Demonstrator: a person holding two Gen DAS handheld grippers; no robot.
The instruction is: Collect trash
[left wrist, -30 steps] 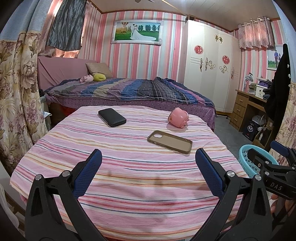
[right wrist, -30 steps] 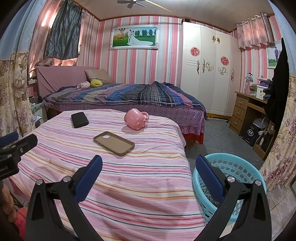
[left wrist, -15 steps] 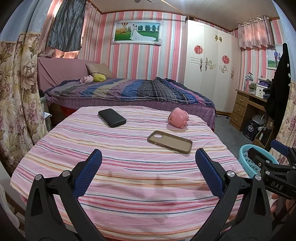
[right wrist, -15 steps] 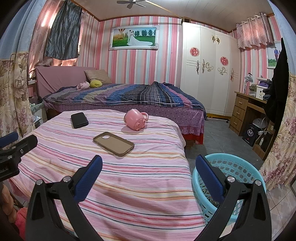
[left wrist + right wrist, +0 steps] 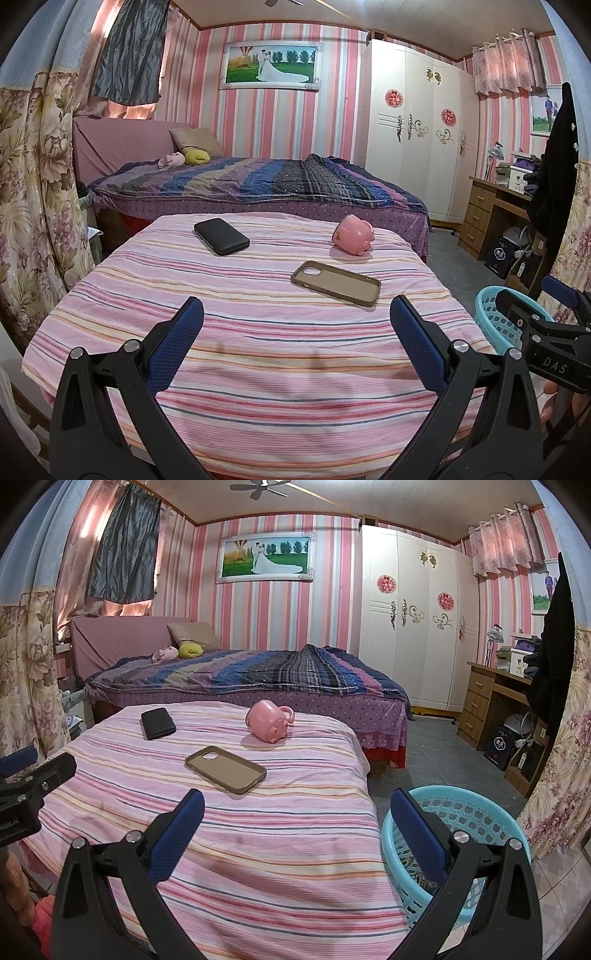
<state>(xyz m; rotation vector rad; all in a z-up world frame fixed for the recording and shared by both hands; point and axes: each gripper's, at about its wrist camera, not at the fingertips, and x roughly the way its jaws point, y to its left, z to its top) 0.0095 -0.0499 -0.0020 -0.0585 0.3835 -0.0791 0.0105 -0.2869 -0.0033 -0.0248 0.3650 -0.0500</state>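
Pink-striped cloth on desk: tan phone case centre-right, pink mug tipped far right, black wallet far left. Blue basket on floor, right. Left tool, right tool: both wide open, empty. Risk: no obvious trash; wrong item binned, mug rolls.
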